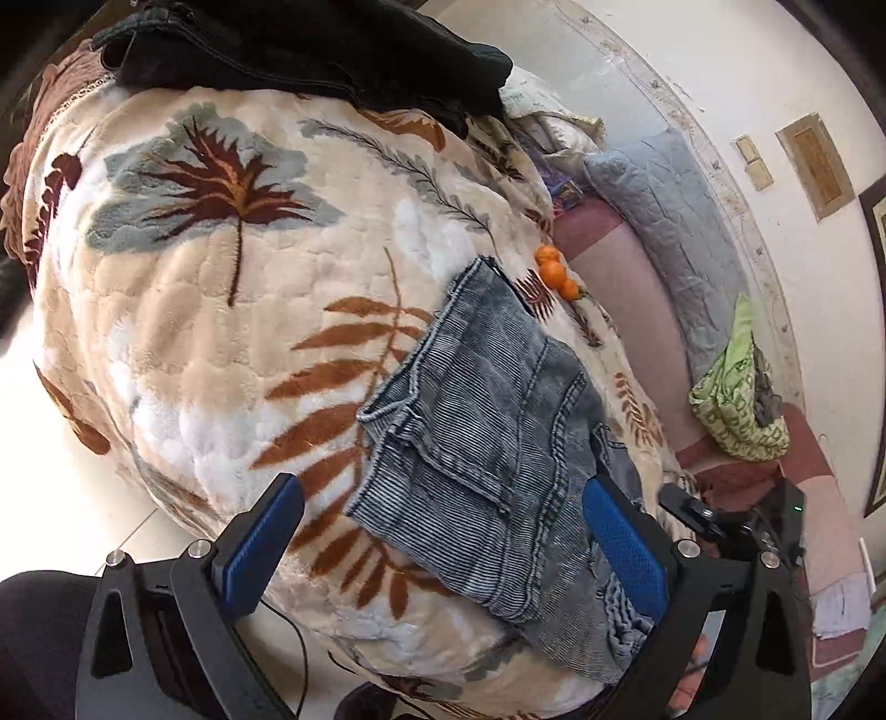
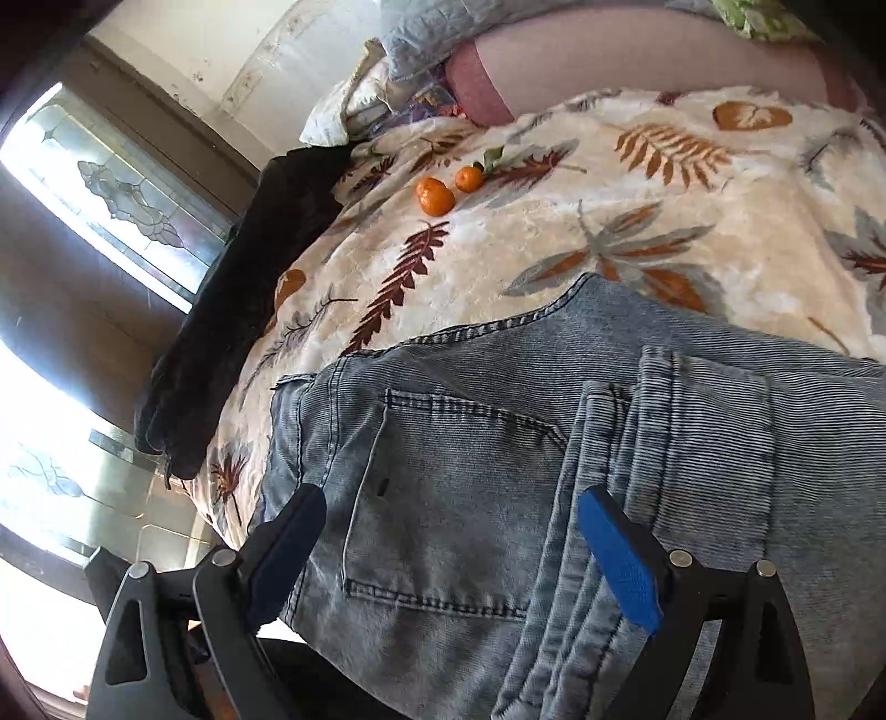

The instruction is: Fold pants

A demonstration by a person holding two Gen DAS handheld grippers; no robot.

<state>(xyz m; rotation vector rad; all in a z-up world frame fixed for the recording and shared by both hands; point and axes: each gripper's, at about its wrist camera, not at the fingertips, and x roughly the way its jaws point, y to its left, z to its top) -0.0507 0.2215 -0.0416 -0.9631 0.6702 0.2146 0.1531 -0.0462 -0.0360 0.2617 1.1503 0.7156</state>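
Faded blue-grey jeans [image 2: 459, 487], folded over, flat on the bed.

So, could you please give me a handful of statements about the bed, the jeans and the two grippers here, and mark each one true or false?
1. The blue jeans lie on a leaf-patterned blanket. True.
2. The left gripper is clamped shut on the denim. False: its jaws stand wide open above the jeans.
3. Small oranges sit on the blanket beyond the jeans. True.
4. The right gripper has its jaws closed. False: they stand open, with a back pocket showing between them.
5. A dark garment lies at the blanket's far edge, apart from the jeans. True.
6. The oranges rest on top of the jeans. False: they sit on the blanket, clear of the denim.
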